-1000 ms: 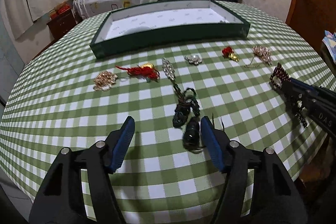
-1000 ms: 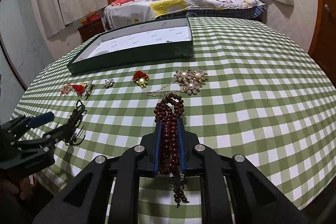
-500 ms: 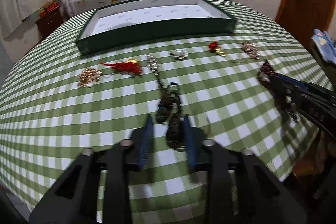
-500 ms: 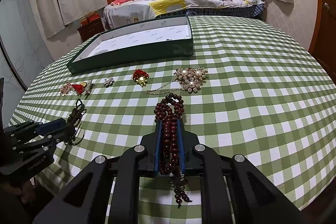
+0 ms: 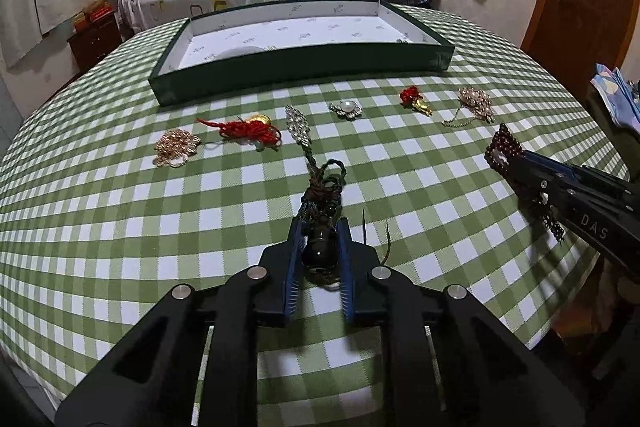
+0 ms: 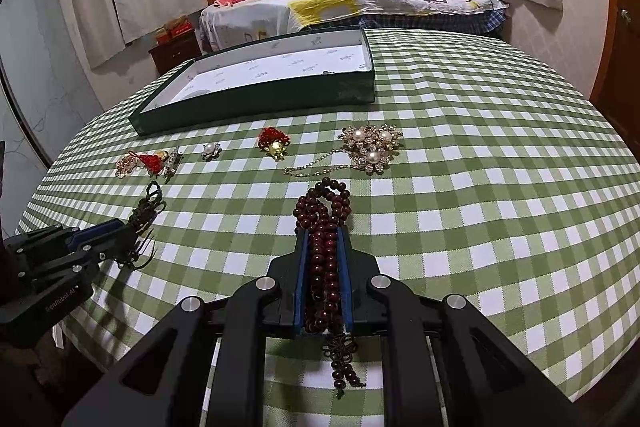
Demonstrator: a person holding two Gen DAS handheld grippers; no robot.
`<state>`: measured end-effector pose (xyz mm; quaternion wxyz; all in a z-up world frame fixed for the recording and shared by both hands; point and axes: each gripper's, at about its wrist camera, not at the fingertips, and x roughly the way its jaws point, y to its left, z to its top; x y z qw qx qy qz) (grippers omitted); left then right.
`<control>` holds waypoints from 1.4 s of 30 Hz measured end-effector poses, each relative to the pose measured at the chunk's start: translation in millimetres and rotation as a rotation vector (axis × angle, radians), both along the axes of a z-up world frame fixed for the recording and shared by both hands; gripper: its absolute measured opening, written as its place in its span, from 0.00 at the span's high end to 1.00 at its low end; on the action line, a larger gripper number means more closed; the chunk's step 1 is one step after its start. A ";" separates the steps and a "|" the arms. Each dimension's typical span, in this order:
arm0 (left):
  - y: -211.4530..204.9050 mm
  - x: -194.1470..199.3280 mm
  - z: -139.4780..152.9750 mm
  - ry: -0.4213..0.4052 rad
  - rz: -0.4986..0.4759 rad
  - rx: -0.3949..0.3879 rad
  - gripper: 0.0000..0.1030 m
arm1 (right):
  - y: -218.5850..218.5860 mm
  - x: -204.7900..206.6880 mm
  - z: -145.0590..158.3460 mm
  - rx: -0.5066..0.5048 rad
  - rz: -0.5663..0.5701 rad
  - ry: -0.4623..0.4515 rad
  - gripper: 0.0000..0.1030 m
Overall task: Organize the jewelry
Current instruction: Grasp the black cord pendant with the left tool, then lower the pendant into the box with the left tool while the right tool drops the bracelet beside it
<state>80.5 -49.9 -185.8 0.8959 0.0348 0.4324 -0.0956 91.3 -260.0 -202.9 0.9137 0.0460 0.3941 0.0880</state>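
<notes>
On the green checked tablecloth, my left gripper [image 5: 320,223] is shut on a dark knotted cord ornament [image 5: 322,195]; its round black bead sits squeezed between the blue pads, and the cord loops lie ahead on the cloth. My right gripper [image 6: 323,231] is shut on a dark red bead bracelet [image 6: 322,203], whose tassel hangs behind the jaws. A shallow green box [image 5: 304,67] with a white lining stands beyond. In front of it lie a gold brooch [image 5: 176,147], a red knot charm [image 5: 248,129], a crystal leaf brooch [image 5: 298,125], a pearl brooch [image 5: 346,108], a red rose pin [image 5: 414,97] and a pearl cluster brooch [image 6: 372,147].
The round table's edge curves close below both grippers. A bed [image 6: 360,3] stands behind the table, with a wooden nightstand [image 6: 176,51] to its left and a wooden door [image 5: 580,7] at the right. Folded cloth [image 5: 618,95] lies beside the table at the right.
My left gripper's jaws have come together from wide apart onto the black bead of the cord ornament. The right gripper has kept still with the bracelet in it.
</notes>
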 end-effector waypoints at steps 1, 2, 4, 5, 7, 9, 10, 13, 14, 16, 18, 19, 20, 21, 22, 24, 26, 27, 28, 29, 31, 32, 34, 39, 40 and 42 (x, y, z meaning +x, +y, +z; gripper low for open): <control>0.9 -0.3 1.3 -0.007 0.002 0.000 0.84 | 0.2 -0.4 0.3 0.000 0.001 -0.002 0.86; 2.0 -0.9 3.1 -0.014 0.004 -0.001 0.84 | 1.0 -0.5 0.5 -0.001 0.002 -0.004 0.86; 3.5 -1.4 5.7 -0.022 0.006 -0.002 0.84 | 1.8 -1.1 1.9 -0.002 0.005 -0.008 0.86; 4.6 -1.8 7.4 -0.028 0.009 -0.003 0.84 | 2.6 -1.4 2.6 -0.003 0.006 -0.010 0.86; 6.4 -2.1 10.1 -0.036 0.011 -0.003 0.84 | 3.6 -2.0 3.7 -0.003 0.008 -0.013 0.86; 8.6 -2.8 13.7 -0.046 0.010 -0.015 0.84 | 3.9 -2.3 5.0 0.002 0.010 -0.015 0.86; 10.3 -3.4 16.0 -0.051 0.010 -0.029 0.84 | 4.0 -2.5 5.6 0.003 0.011 -0.016 0.86; 12.2 -3.7 22.1 -0.069 0.014 -0.032 0.84 | 5.5 -2.7 8.8 0.002 0.015 -0.023 0.86; 12.5 -4.3 23.0 -0.073 0.014 -0.033 0.84 | 5.8 -3.0 9.7 0.002 0.016 -0.025 0.86; 13.2 -4.5 24.7 -0.078 0.015 -0.034 0.84 | 6.7 -3.2 10.9 0.001 0.018 -0.028 0.86; 14.1 -4.9 26.3 -0.081 0.016 -0.039 0.84 | 7.7 -3.1 12.5 0.000 0.021 -0.031 0.86; 14.6 -4.9 27.4 -0.084 0.018 -0.042 0.84 | 9.0 -3.1 13.6 -0.001 0.022 -0.033 0.86; 15.0 -4.6 29.3 -0.089 0.019 -0.044 0.84 | 9.0 -3.4 13.9 -0.002 0.023 -0.034 0.86; 15.7 -4.5 31.1 -0.094 0.020 -0.045 0.84 | 9.3 -3.6 14.7 -0.002 0.024 -0.036 0.86; 16.2 -4.9 32.9 -0.097 0.021 -0.047 0.84 | 9.9 -3.6 15.9 -0.002 0.026 -0.038 0.86; 17.3 -4.1 37.0 -0.105 0.026 -0.055 0.84 | 10.6 -3.7 17.8 -0.001 0.028 -0.041 0.86; 18.2 -3.4 41.4 -0.115 0.028 -0.060 0.84 | 11.4 -3.5 20.2 0.002 0.031 -0.046 0.86; 18.4 -2.6 43.0 -0.118 0.029 -0.062 0.84 | 12.0 -3.3 22.1 0.004 0.032 -0.049 0.86; 18.8 -1.5 45.5 -0.122 0.029 -0.067 0.84 | 12.5 -2.6 23.8 0.005 0.034 -0.051 0.86; 18.3 -0.9 46.9 -0.126 0.029 -0.070 0.84 | 13.2 -1.9 26.0 0.008 0.036 -0.055 0.86; 17.6 2.0 51.1 -0.136 0.027 -0.074 0.84 | 14.1 -0.1 31.4 0.016 0.038 -0.064 0.86; 16.9 4.5 54.9 -0.144 0.023 -0.077 0.84 | 14.2 1.4 34.7 0.022 0.039 -0.069 0.86; 15.3 8.9 60.7 -0.161 0.017 -0.079 0.84 | 15.3 5.5 41.3 0.032 0.040 -0.080 0.86; 11.6 27.3 78.1 -0.209 0.004 -0.090 0.84 | 20.5 23.8 59.8 0.038 0.049 -0.125 0.86; 10.9 30.4 80.1 -0.216 0.002 -0.091 0.84 | 21.6 27.8 62.1 0.043 0.050 -0.130 0.86; 8.5 40.4 85.6 -0.239 0.001 -0.092 0.84 | 24.3 40.1 69.1 0.050 0.053 -0.146 0.86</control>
